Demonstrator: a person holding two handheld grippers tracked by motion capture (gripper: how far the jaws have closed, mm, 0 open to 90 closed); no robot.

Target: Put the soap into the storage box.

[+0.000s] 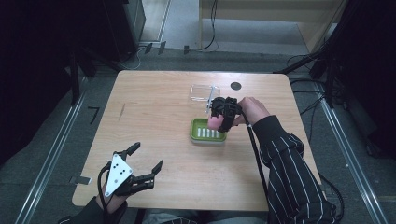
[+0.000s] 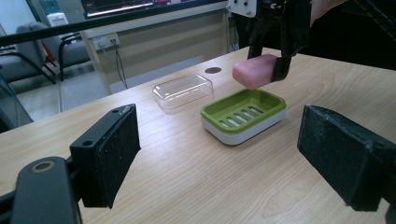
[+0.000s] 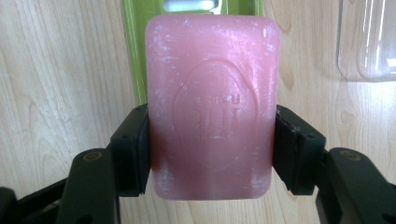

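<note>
Right now my right gripper (image 1: 217,117) clamps the pink soap bar (image 3: 212,105) just above the green soap dish (image 1: 208,130). Well short of that dish, my left gripper (image 1: 147,161) rests with jaws wide apart, holding nothing.

High view: above the near edge, looking forward and down over the whole table (image 1: 154,93). Left gripper view: low, level, facing the green soap dish (image 2: 243,114) from some way off. Right gripper view: straight down, close above that dish (image 3: 133,51), which all three share.
</note>
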